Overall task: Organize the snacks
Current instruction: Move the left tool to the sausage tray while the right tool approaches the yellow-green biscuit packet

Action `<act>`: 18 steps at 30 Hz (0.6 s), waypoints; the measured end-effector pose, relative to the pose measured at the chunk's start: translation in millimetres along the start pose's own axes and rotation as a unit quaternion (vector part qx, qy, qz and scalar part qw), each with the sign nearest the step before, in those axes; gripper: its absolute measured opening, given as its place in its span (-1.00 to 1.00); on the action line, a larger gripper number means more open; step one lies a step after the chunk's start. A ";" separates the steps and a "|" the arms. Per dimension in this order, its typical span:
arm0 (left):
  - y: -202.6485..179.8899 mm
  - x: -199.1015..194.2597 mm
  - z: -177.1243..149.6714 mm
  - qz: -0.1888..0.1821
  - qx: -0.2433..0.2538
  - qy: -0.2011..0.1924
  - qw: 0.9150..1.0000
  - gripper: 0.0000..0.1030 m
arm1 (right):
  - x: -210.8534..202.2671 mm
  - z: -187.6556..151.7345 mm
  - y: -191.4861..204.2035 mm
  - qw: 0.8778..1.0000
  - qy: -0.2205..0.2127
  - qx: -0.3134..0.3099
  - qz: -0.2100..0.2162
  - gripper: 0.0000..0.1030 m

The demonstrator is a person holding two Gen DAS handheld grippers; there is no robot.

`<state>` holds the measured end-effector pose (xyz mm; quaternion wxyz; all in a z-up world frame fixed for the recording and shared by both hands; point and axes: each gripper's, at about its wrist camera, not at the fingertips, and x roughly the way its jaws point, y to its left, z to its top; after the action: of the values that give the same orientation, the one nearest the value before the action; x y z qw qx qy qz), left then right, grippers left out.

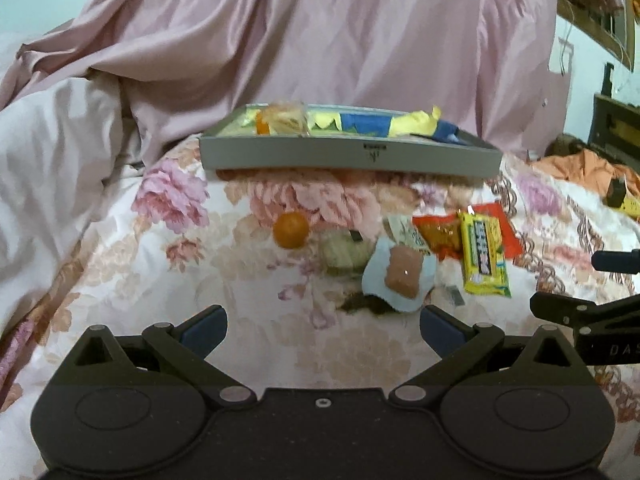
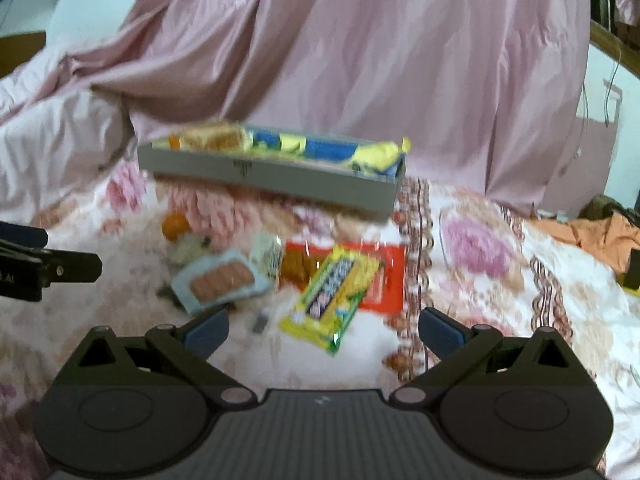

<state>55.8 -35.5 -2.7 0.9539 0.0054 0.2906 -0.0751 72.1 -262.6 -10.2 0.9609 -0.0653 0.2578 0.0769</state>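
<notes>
Floral bedspread (image 1: 120,264): grey tray (image 1: 348,156) at far edge; left gripper (image 1: 323,330), right gripper (image 2: 323,330) wide, holding nothing.

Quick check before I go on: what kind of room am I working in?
Most likely a bedroom: the snacks and gray tray sit on a floral bedspread, with a rumpled pink sheet heaped behind.

Our left gripper (image 1: 323,330): matte black body, two round caps at 7 and 5 o'clock, silver rivets on linkage arms, blue pads (image 1: 204,330) on fingers. Our right gripper (image 2: 323,330): same build, ribbed grey centre plate, small white mark at 6 o'clock.
</notes>
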 end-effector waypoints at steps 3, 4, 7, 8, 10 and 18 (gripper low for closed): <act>-1.0 4.0 -1.6 -0.003 0.003 0.005 1.000 0.98 | 3.4 -3.7 1.3 1.000 0.013 -0.001 0.000 0.99; -1.5 5.1 -2.2 -0.004 0.004 0.007 1.000 0.98 | 5.2 -4.1 1.8 1.000 0.018 -0.002 0.001 0.99; -2.6 9.2 -4.2 -0.005 0.009 0.013 1.000 0.98 | 9.6 -4.9 2.0 1.000 0.026 -0.003 0.001 0.99; -2.9 11.2 -4.8 -0.005 0.012 0.015 1.000 0.98 | 10.8 -5.4 2.0 1.000 0.029 -0.003 0.001 0.99; -3.0 14.1 -6.0 -0.006 0.016 0.018 1.000 0.98 | 13.9 -6.3 2.0 0.999 0.036 -0.003 0.000 0.99; -6.6 26.1 -7.9 -0.015 0.029 0.008 0.999 0.98 | 24.3 -7.8 -0.7 0.999 0.050 -0.003 -0.006 0.99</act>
<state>71.8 -45.3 -23.5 0.9498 0.0291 0.2961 -0.0972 89.2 -261.8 -29.2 0.9469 -0.0733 0.3053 0.0690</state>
